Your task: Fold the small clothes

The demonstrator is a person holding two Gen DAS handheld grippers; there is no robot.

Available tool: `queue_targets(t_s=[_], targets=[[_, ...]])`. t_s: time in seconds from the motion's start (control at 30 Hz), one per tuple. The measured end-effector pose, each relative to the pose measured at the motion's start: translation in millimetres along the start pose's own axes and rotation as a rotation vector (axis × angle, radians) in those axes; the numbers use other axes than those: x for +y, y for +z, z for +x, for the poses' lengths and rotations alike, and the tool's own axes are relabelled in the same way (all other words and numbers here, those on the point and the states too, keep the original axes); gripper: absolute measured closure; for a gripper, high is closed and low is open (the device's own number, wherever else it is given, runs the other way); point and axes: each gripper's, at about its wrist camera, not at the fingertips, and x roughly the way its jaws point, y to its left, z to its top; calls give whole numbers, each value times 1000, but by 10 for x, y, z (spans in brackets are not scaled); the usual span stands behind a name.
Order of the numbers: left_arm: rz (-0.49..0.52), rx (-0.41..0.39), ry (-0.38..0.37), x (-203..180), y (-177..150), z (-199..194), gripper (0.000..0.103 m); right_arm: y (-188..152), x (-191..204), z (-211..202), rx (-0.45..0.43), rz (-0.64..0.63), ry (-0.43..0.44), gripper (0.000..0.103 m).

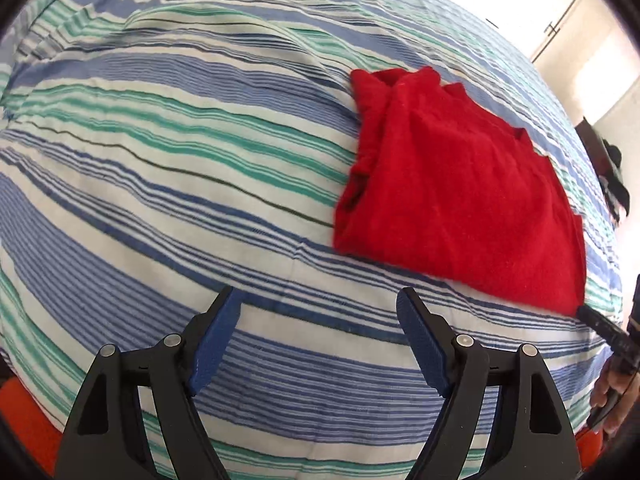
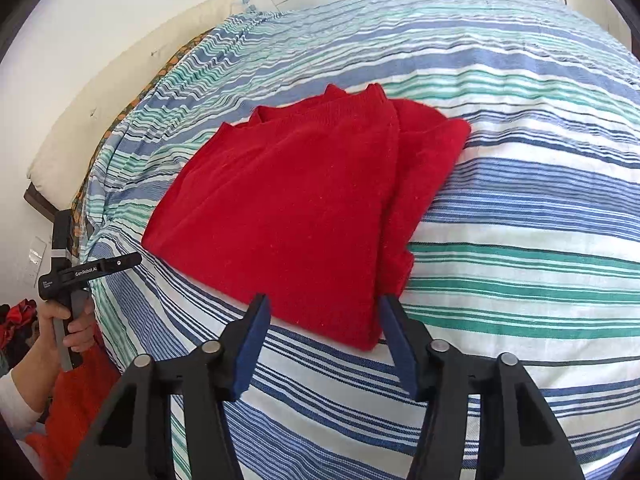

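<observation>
red garment (image 2: 288,208) folded flat on striped bed (image 2: 520,208), left gripper (image 1: 320,312) wide open and empty, right gripper (image 2: 322,316) part open, straddling garment's near corner

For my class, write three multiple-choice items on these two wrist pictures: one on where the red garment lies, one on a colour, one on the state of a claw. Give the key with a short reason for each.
1. Where does the red garment lie?
A. On the striped bedspread
B. On the floor
C. Inside a basket

2. Which colours are the bedspread's stripes?
A. Yellow and black
B. Blue, green and white
C. Pink and grey

3. What is the state of the left claw?
A. Shut on the garment
B. Shut on a pillow
C. Open and holding nothing

Key:
1 A: the folded garment rests flat on the bedspread in both views.
2 B: blue, green and white bands run across the whole cover.
3 C: its blue pads stand wide apart over bare bedspread, beside the garment.
</observation>
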Motion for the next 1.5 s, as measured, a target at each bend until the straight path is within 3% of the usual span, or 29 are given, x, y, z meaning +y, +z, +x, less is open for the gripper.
queue_targets(t_s=[0.03, 0.07, 0.27, 0.37, 0.43, 0.47, 0.5, 0.53, 0.57, 0.63, 0.7, 0.8, 0.87, 1.5], targets=[[3, -6, 10, 16, -54, -58, 21, -7, -29, 114, 52, 14, -9, 74], [11, -12, 24, 29, -94, -96, 21, -20, -49, 153, 70, 22, -28, 98], [62, 14, 89, 16, -305, -7, 20, -148, -132, 103, 80, 48, -93, 99], [102, -31, 144, -67, -398, -5, 20, -138, -50, 148, 62, 18, -138, 99], [108, -58, 155, -102, -462, -41, 19, -157, -18, 73, 22, 32, -147, 88], [109, -76, 154, -114, -501, -56, 15, -187, 7, 2, -8, 30, -158, 69], [113, -95, 158, -121, -552, -62, 12, -236, 50, -83, -39, 19, -201, 32], [118, -113, 164, -124, -614, -51, 5, -307, 95, -189, -84, 6, -253, 18], [127, -124, 175, -132, -679, -16, 4, -397, 142, -317, -146, 1, -301, 12], [158, -129, 202, -164, -784, 88, 1, -620, 202, -512, -234, 27, -372, 12], [184, -140, 226, -211, -803, 136, 1, -863, 233, -554, -256, 55, -450, 9], [169, -126, 208, -188, -767, 176, 1, -1206, 152, -341, -180, 102, -584, 0], [176, -140, 199, -174, -790, 167, 1, -1316, 153, -320, -228, 70, -604, 0], [214, -175, 219, -215, -858, 161, 1, -1372, 186, -249, -236, 50, -647, 0]])
